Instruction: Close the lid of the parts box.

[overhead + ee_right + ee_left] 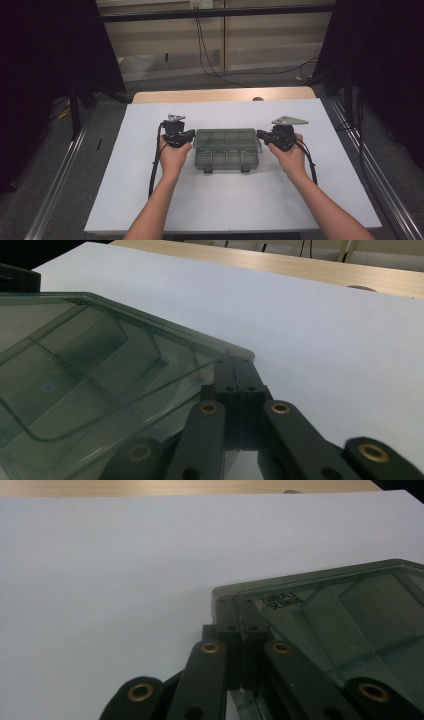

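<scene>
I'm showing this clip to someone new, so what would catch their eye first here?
First, the smoky clear compartment box with its lid down, mid-table on the white sheet. Then the two shut tongs flanking it: the left tongs at its left edge and the right tongs at its right edge.

One marking shows, on the transparent green-tinted lid of the compartment box [350, 610]. In the left gripper view it sits near the lid's corner, right of the frame's centre, just above and to the right of the tips of the left claw [242, 625]. It is moulded in relief in two short lines. The upper line looks like a few Latin capitals and the lower like three characters, perhaps Chinese, but both are seen at a slant and too blurred to read with any certainty. In the high view and the right gripper view the lid carries nothing legible.
</scene>
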A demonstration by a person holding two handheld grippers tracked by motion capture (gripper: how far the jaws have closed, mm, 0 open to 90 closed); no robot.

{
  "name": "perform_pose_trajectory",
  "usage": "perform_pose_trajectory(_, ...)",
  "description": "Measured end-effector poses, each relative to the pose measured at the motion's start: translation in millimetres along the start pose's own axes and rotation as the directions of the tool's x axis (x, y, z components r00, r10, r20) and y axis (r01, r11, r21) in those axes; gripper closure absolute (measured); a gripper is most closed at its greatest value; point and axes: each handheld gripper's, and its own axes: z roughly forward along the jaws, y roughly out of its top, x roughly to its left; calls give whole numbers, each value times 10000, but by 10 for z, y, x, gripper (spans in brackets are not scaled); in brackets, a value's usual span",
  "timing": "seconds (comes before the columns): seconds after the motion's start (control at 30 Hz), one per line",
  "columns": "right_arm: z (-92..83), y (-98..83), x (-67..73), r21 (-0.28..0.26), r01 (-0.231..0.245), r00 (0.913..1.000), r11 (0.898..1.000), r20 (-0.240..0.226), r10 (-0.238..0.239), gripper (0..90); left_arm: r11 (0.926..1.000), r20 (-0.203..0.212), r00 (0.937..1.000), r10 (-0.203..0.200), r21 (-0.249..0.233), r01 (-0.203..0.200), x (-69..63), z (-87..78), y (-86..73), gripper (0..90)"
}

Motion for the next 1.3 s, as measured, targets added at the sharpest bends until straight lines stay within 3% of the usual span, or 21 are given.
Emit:
perform_pose_trajectory(1.03,-25,-90,35,108,97,9999,9999,-133,-96,900,9997,31,9998,181,149,-182,-4,2,-75,900)
perform_pose_trajectory(1.3,-32,-106,47,146,184,9997,9997,-186,-181,900,9993,150,9993,355,88,-356,-67,15,-91,900)
